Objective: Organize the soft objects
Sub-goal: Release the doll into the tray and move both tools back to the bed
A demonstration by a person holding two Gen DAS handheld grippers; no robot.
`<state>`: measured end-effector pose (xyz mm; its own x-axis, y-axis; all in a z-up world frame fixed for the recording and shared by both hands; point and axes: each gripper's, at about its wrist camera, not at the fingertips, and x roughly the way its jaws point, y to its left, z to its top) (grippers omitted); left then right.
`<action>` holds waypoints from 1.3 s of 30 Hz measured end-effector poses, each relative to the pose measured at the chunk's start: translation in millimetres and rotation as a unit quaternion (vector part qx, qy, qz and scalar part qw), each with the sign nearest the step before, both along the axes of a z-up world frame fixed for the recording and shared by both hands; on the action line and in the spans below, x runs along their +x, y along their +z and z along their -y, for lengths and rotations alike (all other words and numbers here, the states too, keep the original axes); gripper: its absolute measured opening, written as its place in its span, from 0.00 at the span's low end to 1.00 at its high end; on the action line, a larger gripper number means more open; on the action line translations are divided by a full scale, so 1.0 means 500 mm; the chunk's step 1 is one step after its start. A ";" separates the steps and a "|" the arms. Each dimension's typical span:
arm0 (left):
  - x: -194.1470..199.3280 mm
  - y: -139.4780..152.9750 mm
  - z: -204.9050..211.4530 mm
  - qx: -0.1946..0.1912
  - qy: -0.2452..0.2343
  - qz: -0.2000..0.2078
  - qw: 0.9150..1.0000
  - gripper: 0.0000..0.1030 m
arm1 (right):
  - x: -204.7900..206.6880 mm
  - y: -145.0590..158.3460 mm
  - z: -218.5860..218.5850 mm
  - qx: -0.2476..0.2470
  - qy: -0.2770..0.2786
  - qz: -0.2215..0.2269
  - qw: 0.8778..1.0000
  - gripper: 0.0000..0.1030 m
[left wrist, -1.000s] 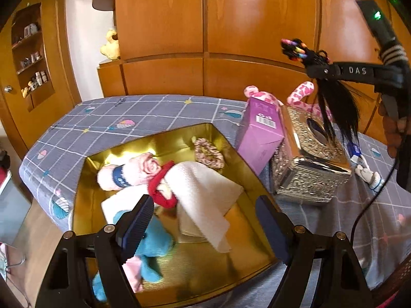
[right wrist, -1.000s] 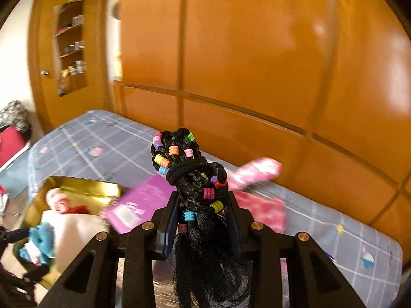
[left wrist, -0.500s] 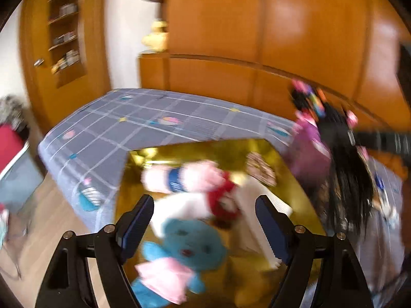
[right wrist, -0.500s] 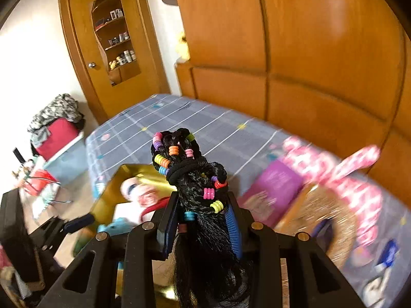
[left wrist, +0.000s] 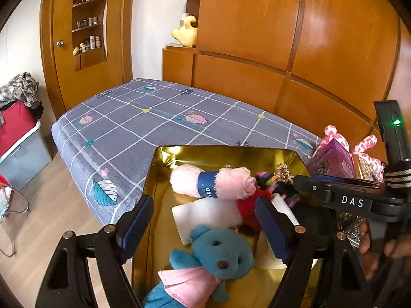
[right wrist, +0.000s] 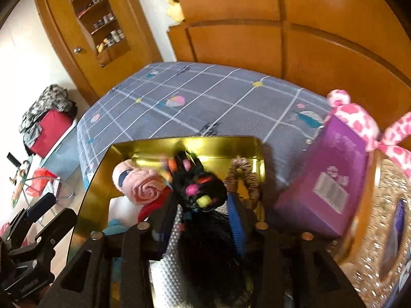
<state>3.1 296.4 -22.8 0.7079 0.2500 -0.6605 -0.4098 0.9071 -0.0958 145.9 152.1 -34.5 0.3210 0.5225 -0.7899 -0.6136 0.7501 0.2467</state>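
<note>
A gold tray (left wrist: 159,179) on the bed holds a rolled pink towel (left wrist: 231,182), a white cloth (left wrist: 205,215), a blue teddy bear (left wrist: 221,251), a red item (left wrist: 246,205) and a brown scrunchie (left wrist: 282,172). My left gripper (left wrist: 203,205) hovers open over the tray, with nothing between its fingers. My right gripper (right wrist: 203,205) reaches into the tray from the right. Its jaws are opening, and a black hairpiece with coloured beads (right wrist: 203,187) sits loosely between them, blurred, beside the towel (right wrist: 143,187) and scrunchie (right wrist: 244,177).
Right of the tray stand a purple box (right wrist: 328,179) and a glittery tissue box (right wrist: 380,218), with a pink spotted plush (right wrist: 359,118) behind. The grey checked bedspread (left wrist: 154,118) ends at the left. A red box (left wrist: 15,128) sits on the floor. A hand (left wrist: 370,251) holds the right gripper.
The right gripper came down from above the boxes into the tray with the hairpiece, and its jaws have widened. The left gripper swung left and rolled, staying open over the tray.
</note>
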 end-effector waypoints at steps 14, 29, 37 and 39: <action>-0.007 0.019 0.087 0.031 -0.066 0.013 0.997 0.79 | -0.078 0.063 0.114 0.032 -0.001 0.056 0.998 0.53; -0.035 0.035 0.284 0.062 -0.216 0.023 0.974 0.79 | -0.089 0.112 0.454 0.001 -0.135 0.114 0.984 0.53; -0.031 0.013 0.379 0.044 -0.275 0.000 0.960 0.79 | -0.048 0.078 0.678 -0.038 -0.264 0.098 0.959 0.53; -0.030 0.011 0.413 0.045 -0.299 -0.004 0.953 0.79 | -0.040 0.068 0.726 -0.050 -0.292 0.098 0.950 0.53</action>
